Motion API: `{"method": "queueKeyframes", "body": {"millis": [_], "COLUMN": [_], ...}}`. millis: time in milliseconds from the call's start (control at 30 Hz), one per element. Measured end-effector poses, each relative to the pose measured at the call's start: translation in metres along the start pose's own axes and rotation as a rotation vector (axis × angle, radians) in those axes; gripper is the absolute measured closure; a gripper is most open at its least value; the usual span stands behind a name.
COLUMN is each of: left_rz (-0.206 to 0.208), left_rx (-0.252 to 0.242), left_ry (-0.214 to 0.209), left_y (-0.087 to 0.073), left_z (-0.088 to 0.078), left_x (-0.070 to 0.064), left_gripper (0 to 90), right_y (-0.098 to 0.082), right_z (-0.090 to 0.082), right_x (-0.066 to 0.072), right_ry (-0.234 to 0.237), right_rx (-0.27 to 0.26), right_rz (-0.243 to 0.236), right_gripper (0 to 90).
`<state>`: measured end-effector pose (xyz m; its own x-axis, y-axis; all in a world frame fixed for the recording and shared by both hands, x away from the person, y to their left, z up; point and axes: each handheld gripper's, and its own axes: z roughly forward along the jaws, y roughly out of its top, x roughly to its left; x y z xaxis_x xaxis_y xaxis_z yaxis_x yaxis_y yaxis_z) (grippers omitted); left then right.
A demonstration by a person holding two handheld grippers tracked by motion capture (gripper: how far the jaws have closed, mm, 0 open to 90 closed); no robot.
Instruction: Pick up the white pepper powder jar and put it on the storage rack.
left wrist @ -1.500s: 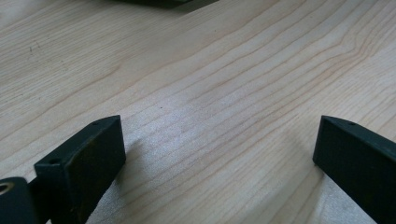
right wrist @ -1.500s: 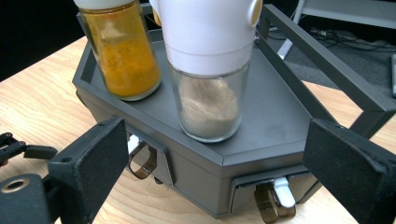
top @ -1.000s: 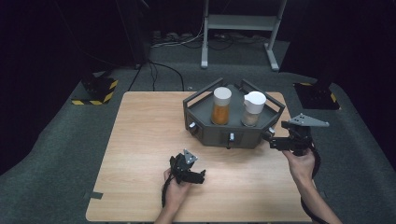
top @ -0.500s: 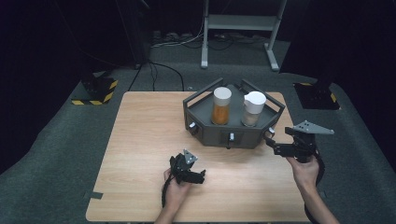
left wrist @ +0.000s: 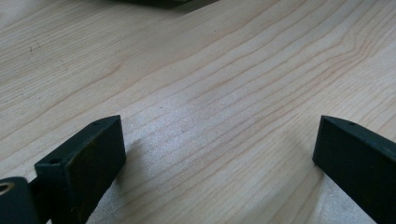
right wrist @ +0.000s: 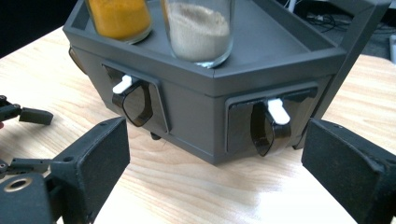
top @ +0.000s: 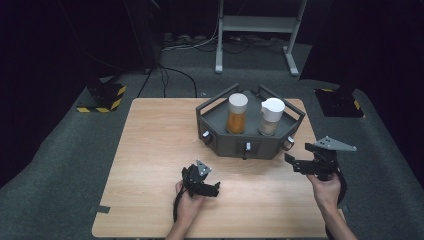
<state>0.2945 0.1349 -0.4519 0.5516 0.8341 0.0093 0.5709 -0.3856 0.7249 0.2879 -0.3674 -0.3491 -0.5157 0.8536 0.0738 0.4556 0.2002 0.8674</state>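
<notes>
Approach step: right gripper (top: 295, 164), jaws wide and empty, faces the dark grey hexagonal spice rack (right wrist: 205, 100) at table's far right. Next, line up on its white-tabbed scoop handle (right wrist: 275, 112). Left gripper (top: 212, 189) wide, resting near.

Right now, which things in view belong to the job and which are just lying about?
In the job:
- grey rack, which the right gripper points at, jaws open
- its clear drawers
- orange jar
- beige jar
- left gripper, open over the table

Lying about:
- metal stand
- floor cables
- striped blocks
</notes>
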Motion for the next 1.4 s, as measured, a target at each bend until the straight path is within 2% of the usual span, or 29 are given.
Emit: {"method": "queueKeyframes", "body": {"millis": [267, 633, 1400], "left_rz": [-0.001, -0.001, -0.001], "left_rx": [-0.001, -0.001, -0.001], "left_ry": [0.001, 0.001, 0.001], "left_y": [0.0, 0.0, 0.0], "left_z": [0.0, 0.0, 0.0], "left_x": [0.0, 0.0, 0.0], "left_gripper": [2.6, 2.6, 2.6], "right_y": [-0.009, -0.017, -0.036], "right_z": [0.004, 0.011, 0.026], "right_x": [0.001, 0.005, 0.006], "right_ry": [0.005, -0.005, 0.009], "right_rx": [0.016, 0.045, 0.095], "right_rz": [0.015, 0.01, 0.046], "right_gripper": [7.3, 7.7, 8.2]}}
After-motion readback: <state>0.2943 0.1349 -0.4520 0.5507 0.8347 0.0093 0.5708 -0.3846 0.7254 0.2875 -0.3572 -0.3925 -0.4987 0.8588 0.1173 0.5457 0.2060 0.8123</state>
